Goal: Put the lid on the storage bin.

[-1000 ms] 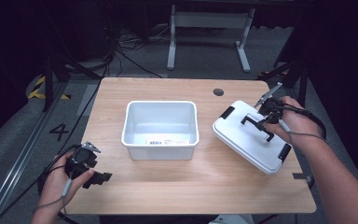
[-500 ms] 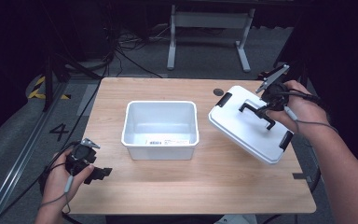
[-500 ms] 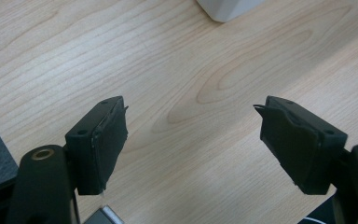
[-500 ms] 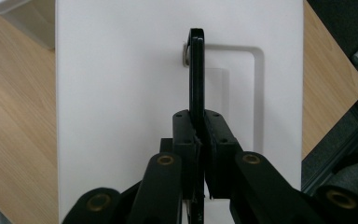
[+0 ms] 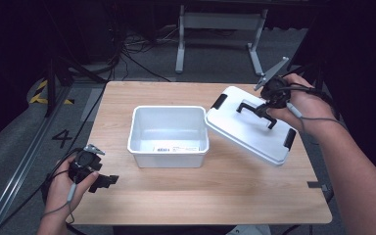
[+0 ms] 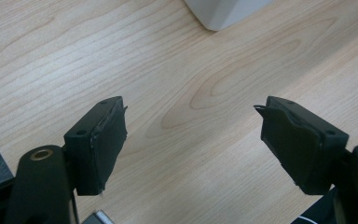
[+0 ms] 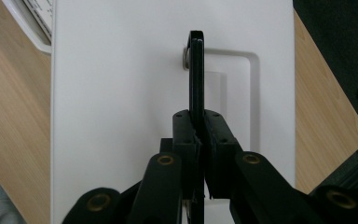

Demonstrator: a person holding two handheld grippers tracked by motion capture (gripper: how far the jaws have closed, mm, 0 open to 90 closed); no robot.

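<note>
A white lid (image 5: 252, 129) with black clips hangs tilted above the table's right side, its left edge near the rim of the white bin (image 5: 168, 108). My right gripper (image 5: 264, 108) is shut on the lid's black handle (image 7: 196, 70), which stands edge-on between the pads in the right gripper view over the lid's white top (image 7: 121, 93). The open bin stands in the middle of the wooden table (image 5: 225, 191). My left gripper (image 5: 106, 181) rests at the front left, its jaws wide open over bare wood (image 6: 191, 116), with a corner of the bin (image 6: 223, 11) ahead.
A metal stand (image 5: 220, 22) and cables lie on the floor beyond the table's far edge. A small dark disc on the table is hidden behind the lid. Bare wood stretches along the front of the table.
My right gripper has lifted the lid off the table and carried it up and toward the bin, tilting it. The left gripper has stayed where it was.
</note>
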